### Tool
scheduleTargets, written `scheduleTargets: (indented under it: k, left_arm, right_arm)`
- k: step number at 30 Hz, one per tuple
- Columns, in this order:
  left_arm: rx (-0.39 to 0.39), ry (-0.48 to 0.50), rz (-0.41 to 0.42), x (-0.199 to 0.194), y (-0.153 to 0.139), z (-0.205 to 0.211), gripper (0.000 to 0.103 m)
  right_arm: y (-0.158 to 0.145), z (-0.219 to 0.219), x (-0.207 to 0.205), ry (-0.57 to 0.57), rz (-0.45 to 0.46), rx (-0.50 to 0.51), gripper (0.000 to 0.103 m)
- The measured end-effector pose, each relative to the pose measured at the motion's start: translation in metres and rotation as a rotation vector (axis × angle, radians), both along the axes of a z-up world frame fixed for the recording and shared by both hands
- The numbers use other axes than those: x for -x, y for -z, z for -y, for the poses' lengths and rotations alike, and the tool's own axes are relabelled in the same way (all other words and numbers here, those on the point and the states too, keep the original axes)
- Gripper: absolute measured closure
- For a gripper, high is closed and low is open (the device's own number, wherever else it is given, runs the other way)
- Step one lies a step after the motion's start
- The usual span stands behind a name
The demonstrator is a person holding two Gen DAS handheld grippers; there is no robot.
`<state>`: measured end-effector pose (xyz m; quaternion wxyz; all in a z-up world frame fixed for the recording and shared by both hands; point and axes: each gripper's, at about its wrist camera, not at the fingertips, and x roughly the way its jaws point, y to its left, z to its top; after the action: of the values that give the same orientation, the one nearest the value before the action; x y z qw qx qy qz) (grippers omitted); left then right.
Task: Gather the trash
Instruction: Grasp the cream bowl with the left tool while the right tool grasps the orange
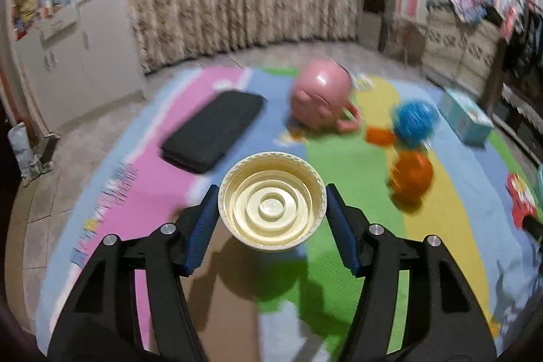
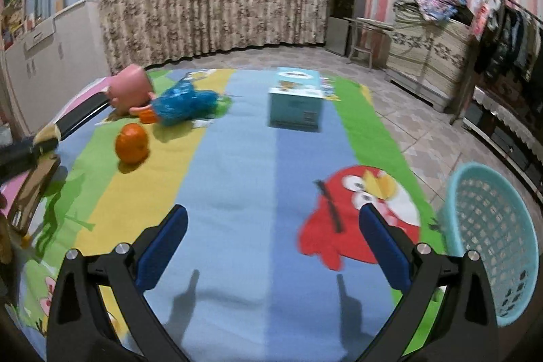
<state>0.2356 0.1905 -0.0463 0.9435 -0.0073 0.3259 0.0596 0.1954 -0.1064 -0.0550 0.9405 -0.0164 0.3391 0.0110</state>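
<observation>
A pale round plastic cup (image 1: 271, 202) shows its ringed bottom to the left wrist camera. My left gripper (image 1: 272, 189) is shut on it, one blue pad against each side, and holds it above the striped play mat (image 1: 339, 165); its shadow falls on the mat below. In the right wrist view the cup (image 2: 47, 133) shows at the far left edge. My right gripper (image 2: 273, 209) stands open over the mat's blue stripe with nothing between its fingers. A turquoise mesh basket (image 2: 492, 226) stands on the tiles just right of it.
On the mat lie a pink pig-shaped toy (image 1: 320, 97), a crumpled blue bundle (image 2: 186, 104), an orange ball (image 2: 131, 143), a light blue box (image 2: 295, 100) and a flat black pad (image 1: 213, 131). A white cabinet (image 1: 78, 56) stands left; shelves and clothes crowd the right wall.
</observation>
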Motion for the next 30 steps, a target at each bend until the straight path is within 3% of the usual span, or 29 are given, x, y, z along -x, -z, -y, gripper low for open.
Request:
scheduleTargets:
  k: [3,8,15,19,20,26,30]
  left_arm:
    - [-0.043,-0.071,0.051,0.006,-0.003,-0.017,0.042]
    - [-0.043,-0.155,0.113,0.015,-0.004,-0.042,0.042]
    - [0.023,-0.197,0.125,0.013,-0.001,-0.058,0.042]
    - [0.024,-0.201,0.112,0.01,0.002,-0.058,0.042]
    - [0.024,-0.2,0.111,0.01,0.002,-0.058,0.042]
    - [0.059,-0.209,0.104,0.01,0.005,-0.064,0.042]
    - [0.066,-0.215,0.097,0.009,0.005,-0.066,0.042]
  right_arm:
    - [0.003,-0.024,-0.011,-0.039,-0.012,-0.03,0.004]
    - [0.002,-0.066,-0.04,-0.085,-0.024,-0.06,0.005]
    - [0.015,-0.101,-0.081,-0.13,-0.105,-0.102,0.005]
    - [0.023,-0.12,-0.098,-0.16,-0.128,-0.075,0.006]
    - [0.025,-0.124,-0.1,-0.169,-0.129,-0.069,0.009]
    - [0.034,-0.138,-0.111,-0.236,-0.185,-0.054,0.057]
    - [0.028,-0.139,-0.106,-0.247,-0.158,-0.06,0.068]
